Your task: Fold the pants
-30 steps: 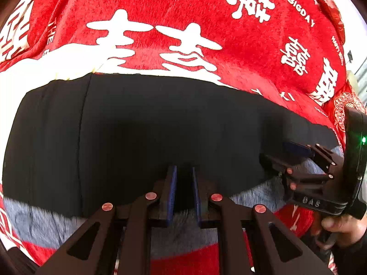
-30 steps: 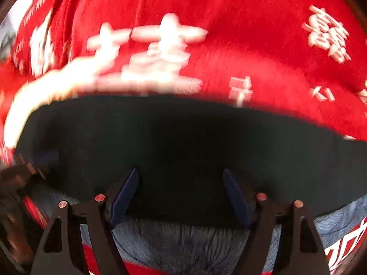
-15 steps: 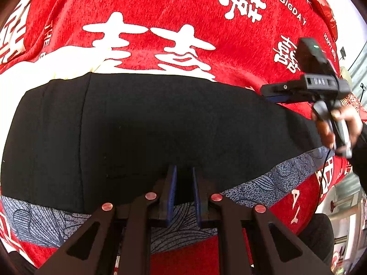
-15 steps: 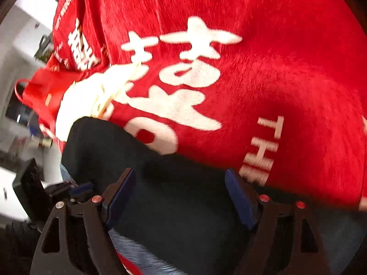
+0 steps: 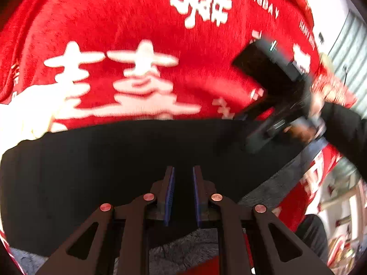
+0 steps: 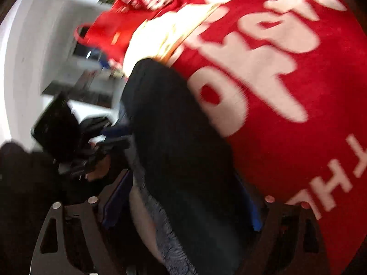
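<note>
1. Work surface: red plush blanket [image 5: 142, 16] printed with large white characters, covering the whole area; pale wall and blurred furniture visible past its edge in the right wrist view.
2. Task item: black pants [image 5: 114, 160], lying flat on the blanket as a wide folded band; near edge resting on a strip of blue-grey patterned fabric [image 5: 270, 190].
3. Left gripper [image 5: 183, 183]: low over the near edge of the pants, pointing steeply down; blue pads nearly together, only a narrow slot between them. Dark cloth fills that slot in the left wrist view; whether it is pinched cannot be told.
4. Right gripper [image 6: 181, 206]: jaws wide and opening further; pants [image 6: 179, 137] passing between the fingers, pads clear of the cloth on both sides.
5. Right gripper [image 5: 263, 123] in the left wrist view: blurred, over the right end of the pants, carried by a hand [image 5: 302, 130] in a dark sleeve.
</note>
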Demonstrator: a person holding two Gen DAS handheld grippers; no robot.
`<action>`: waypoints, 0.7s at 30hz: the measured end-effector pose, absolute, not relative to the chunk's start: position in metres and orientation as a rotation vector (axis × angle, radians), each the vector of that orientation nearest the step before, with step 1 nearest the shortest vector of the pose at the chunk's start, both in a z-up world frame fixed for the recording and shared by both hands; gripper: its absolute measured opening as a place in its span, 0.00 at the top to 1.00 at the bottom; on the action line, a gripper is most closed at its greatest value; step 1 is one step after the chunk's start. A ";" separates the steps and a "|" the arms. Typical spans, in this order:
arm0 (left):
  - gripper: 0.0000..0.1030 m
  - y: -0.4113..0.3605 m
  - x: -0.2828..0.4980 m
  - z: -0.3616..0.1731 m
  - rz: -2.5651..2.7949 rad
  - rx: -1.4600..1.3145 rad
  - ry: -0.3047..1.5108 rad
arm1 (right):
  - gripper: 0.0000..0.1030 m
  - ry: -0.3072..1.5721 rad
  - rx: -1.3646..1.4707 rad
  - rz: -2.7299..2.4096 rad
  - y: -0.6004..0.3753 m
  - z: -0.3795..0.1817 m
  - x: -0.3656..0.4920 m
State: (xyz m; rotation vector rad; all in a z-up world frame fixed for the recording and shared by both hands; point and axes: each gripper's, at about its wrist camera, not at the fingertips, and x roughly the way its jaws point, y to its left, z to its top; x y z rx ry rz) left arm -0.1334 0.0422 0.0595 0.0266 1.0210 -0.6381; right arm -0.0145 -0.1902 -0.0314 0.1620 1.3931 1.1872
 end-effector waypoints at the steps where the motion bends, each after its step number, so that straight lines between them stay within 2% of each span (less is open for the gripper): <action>1: 0.85 0.041 -0.135 0.048 -0.630 0.046 1.050 | 0.14 1.382 0.149 1.208 -0.189 -0.027 -0.018; 4: 0.85 0.048 -0.146 0.039 -0.638 0.023 1.031 | 0.13 1.325 0.120 1.274 -0.189 -0.017 -0.027; 8: 0.85 0.047 -0.143 0.039 -0.634 0.007 1.037 | 0.12 1.310 0.190 1.196 -0.175 -0.033 -0.010; 13: 0.85 0.051 -0.143 0.038 -0.643 -0.003 1.042 | 0.10 1.223 0.157 1.260 -0.168 -0.012 -0.023; 21: 0.85 0.050 -0.151 0.036 -0.614 0.010 1.007 | 0.10 1.064 0.382 1.172 -0.179 0.006 -0.009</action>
